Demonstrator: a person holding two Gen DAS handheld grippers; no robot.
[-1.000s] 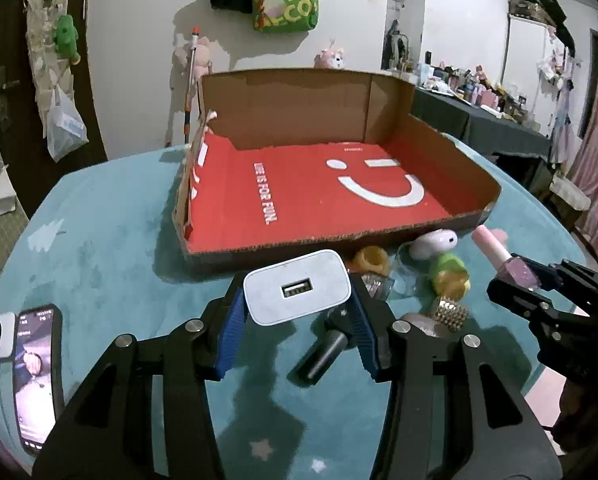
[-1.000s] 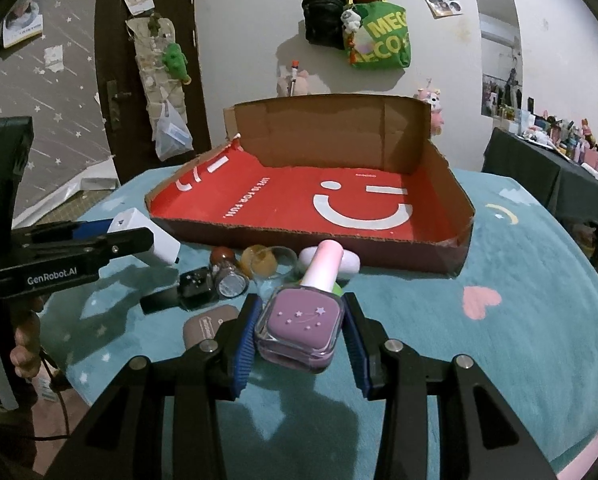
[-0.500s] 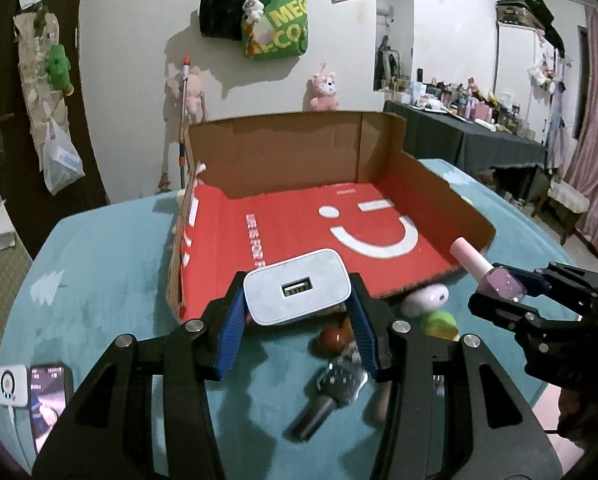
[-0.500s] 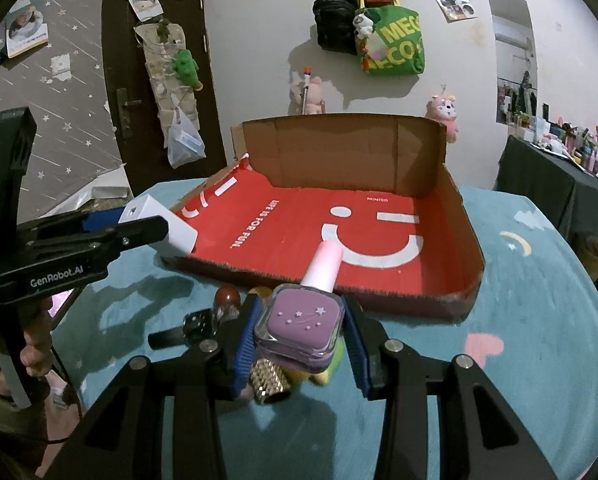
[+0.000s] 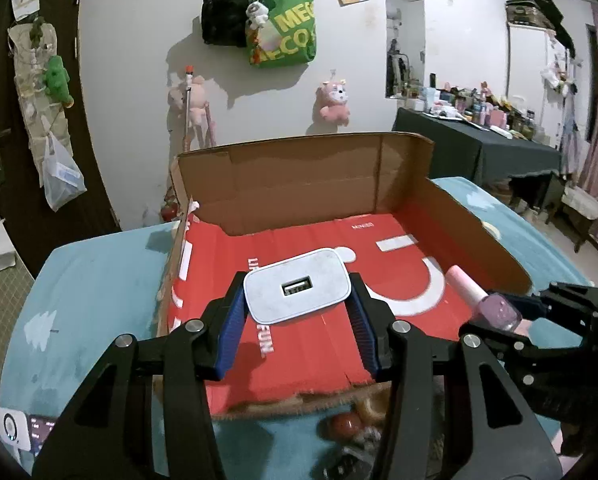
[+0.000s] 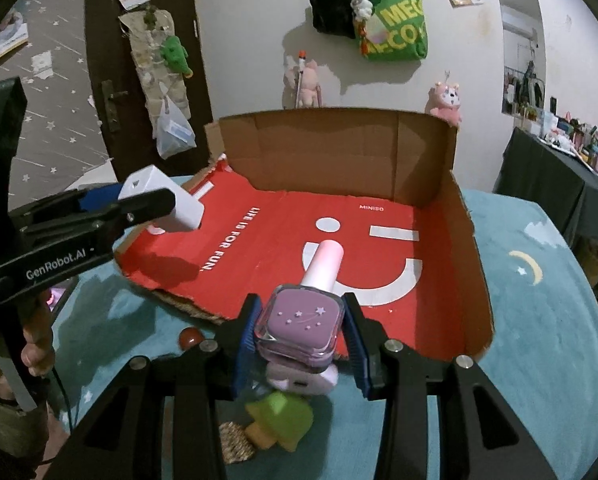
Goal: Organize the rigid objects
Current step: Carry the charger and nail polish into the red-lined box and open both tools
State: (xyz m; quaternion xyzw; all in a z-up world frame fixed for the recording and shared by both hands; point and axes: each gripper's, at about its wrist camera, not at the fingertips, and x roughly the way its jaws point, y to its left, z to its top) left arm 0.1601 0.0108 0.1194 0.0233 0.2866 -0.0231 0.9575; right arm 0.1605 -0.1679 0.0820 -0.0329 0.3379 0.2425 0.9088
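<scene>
My left gripper [image 5: 297, 314] is shut on a white USB charger [image 5: 297, 286] and holds it in the air over the near left part of a shallow cardboard box with a red floor [image 5: 319, 344]. In the right wrist view the same charger [image 6: 163, 196] hangs above the box's left edge. My right gripper [image 6: 299, 332] is shut on a purple nail polish bottle [image 6: 301, 322] with a pink cap, held above the box's front wall [image 6: 477, 312]. That bottle [image 5: 497, 310] shows at the right of the left wrist view.
The box sits on a teal tablecloth [image 6: 539, 320]. Small items lie in front of it: a green toy [image 6: 283, 420], a pale purple piece [image 6: 303, 378], a red ball [image 6: 189, 336], a gold mesh thing [image 6: 235, 442]. A phone [image 5: 39, 430] lies at the table's near left.
Both grippers have moved forward and slightly up, from above the small items in front of the box to over its front part. Each still holds its object.
</scene>
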